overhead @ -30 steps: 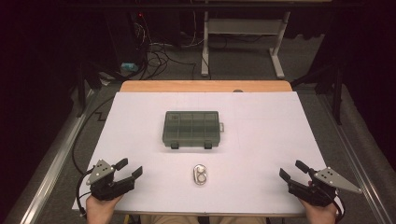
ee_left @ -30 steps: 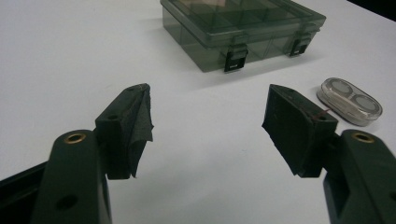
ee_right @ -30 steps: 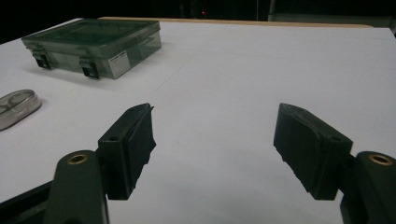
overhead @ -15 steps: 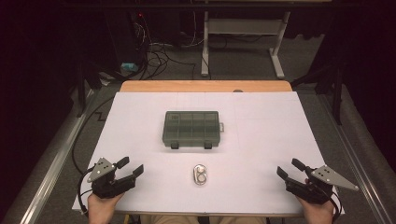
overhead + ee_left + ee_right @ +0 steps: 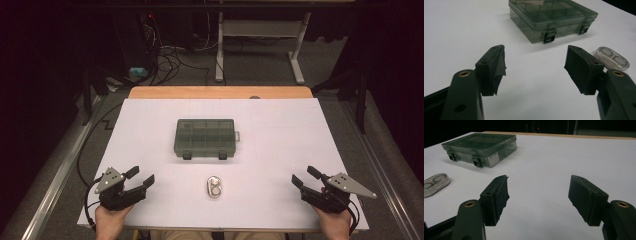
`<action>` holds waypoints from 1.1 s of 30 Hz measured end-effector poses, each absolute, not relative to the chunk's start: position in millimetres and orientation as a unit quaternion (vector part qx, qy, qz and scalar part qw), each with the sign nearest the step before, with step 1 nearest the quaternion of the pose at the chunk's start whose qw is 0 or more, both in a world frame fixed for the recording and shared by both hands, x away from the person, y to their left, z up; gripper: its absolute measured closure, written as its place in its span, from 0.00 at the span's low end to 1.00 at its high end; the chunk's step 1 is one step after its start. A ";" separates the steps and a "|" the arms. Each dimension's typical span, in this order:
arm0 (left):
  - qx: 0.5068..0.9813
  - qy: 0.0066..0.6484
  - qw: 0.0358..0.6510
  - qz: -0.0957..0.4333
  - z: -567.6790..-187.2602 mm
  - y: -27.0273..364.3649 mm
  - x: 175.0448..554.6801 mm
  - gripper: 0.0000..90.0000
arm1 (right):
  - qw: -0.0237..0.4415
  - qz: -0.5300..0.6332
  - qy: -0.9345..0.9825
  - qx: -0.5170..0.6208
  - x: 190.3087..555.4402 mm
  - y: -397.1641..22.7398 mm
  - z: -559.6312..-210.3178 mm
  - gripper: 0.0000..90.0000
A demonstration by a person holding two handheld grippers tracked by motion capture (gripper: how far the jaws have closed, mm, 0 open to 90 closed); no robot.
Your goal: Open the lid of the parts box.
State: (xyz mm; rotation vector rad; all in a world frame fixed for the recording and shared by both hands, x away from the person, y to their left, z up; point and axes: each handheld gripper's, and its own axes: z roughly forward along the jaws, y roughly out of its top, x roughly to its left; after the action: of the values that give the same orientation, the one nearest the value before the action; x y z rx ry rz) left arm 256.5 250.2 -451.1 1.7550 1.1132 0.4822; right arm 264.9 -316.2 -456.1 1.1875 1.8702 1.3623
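1. High view: a dark translucent compartment box (image 5: pixel 205 137) sat mid-table on the white table sheet (image 5: pixel 300 135), lid down, both front latches toward the person. Contents could not be made out through the lid.
2. High view: a small clear oval case (image 5: pixel 215 187) with two round discs inside lay in front of the box, apart from it, between the two grippers and well apart from each.
3. High view: left gripper (image 5: pixel 141 178) and right gripper (image 5: pixel 303 177) rested at the near corners, jaws wide, nothing between them.
4. Left gripper view: left gripper (image 5: pixel 534 67) spread wide and empty; box (image 5: pixel 552 18) ahead, oval case (image 5: pixel 612 57) just beyond its right-hand jaw, not touching.
5. Right gripper view: right gripper (image 5: pixel 539 195) had just closed slightly, still wide and empty; box (image 5: pixel 480 147) far left, oval case (image 5: pixel 435 183) at the left edge, well clear.
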 end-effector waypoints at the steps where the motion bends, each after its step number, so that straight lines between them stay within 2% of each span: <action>1: 0.720 0.457 0.484 0.198 -451.1 249.9 256.8 0.37 | 0.266 0.504 0.694 0.439 265.8 -315.4 -456.6 0.36; 33: 0.719 0.448 0.493 0.199 -450.3 237.5 268.0 0.37 | 0.259 0.512 0.703 0.420 275.9 -297.2 -455.4 0.37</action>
State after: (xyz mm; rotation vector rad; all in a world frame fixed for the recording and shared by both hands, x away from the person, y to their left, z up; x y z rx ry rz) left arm 268.0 237.5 -450.3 1.7435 1.0874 0.4823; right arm 275.9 -297.2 -455.4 1.1385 1.9054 1.3873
